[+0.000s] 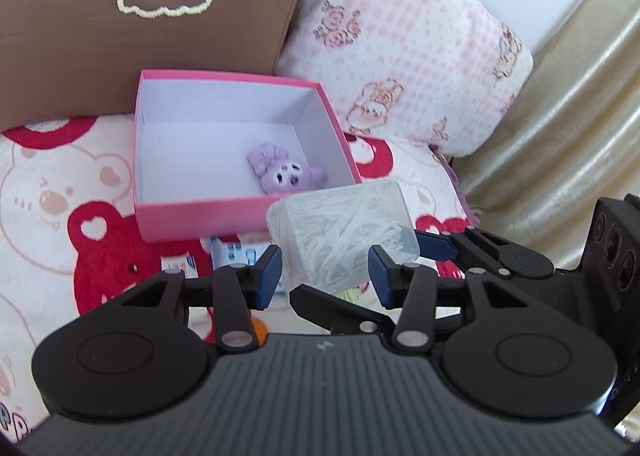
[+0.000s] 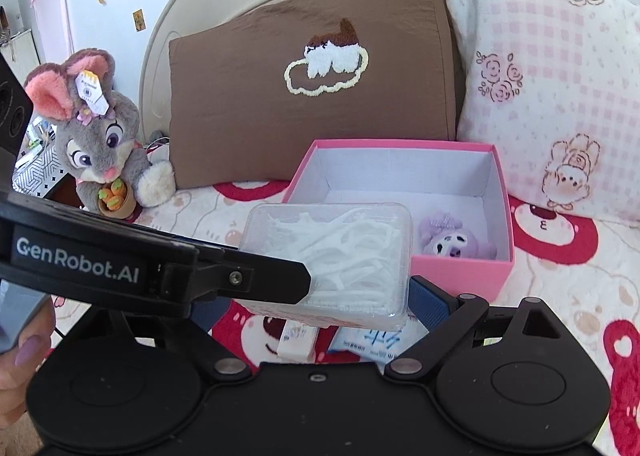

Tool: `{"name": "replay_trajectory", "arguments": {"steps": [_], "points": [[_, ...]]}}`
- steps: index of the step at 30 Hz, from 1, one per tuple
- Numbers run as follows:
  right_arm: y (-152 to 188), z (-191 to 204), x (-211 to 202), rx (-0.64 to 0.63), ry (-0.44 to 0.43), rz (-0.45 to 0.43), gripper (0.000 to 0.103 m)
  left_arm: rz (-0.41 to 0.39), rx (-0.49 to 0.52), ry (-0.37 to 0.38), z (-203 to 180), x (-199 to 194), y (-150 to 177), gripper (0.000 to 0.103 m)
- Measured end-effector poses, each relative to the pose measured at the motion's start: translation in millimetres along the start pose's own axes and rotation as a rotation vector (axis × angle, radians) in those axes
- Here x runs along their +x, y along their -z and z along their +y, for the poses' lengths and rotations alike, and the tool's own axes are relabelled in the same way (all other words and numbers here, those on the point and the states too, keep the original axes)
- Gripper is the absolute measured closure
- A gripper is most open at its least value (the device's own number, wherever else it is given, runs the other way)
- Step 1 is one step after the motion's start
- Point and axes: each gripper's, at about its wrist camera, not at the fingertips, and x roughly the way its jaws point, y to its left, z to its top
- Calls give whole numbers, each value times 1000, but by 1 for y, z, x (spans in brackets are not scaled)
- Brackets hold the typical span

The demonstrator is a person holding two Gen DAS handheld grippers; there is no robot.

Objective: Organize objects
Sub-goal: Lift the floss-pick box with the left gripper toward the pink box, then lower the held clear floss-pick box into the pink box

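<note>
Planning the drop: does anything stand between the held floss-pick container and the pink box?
Nothing visible does. The floss-pick container hangs just before the open pink box; only a purple plush lies in its near right corner.

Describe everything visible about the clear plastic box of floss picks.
The clear plastic box is a rectangular, rounded-cornered container packed with loose white floss picks. It is lifted off the bedspread and tilted, just in front of the pink box. Blue pads of the left hand-held gripper and the right hand-held gripper flank its sides.
</note>
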Motion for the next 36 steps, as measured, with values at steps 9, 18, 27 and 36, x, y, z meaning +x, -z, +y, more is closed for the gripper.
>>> {"name": "replay_trajectory", "arguments": {"steps": [9, 18, 27, 36], "points": [[-32, -11, 37, -13, -10, 9, 6, -9, -49, -28, 21, 22, -36, 57], [-51, -16, 78, -31, -35, 27, 6, -12, -149, -62, 52, 45, -58, 57], [-80, -31, 118, -61, -28, 83, 6, -34, -223, -82, 76, 75, -84, 57], [-88, -53, 156, -29, -43, 132, 6, -49, -205, -101, 90, 109, -92, 58]]}}
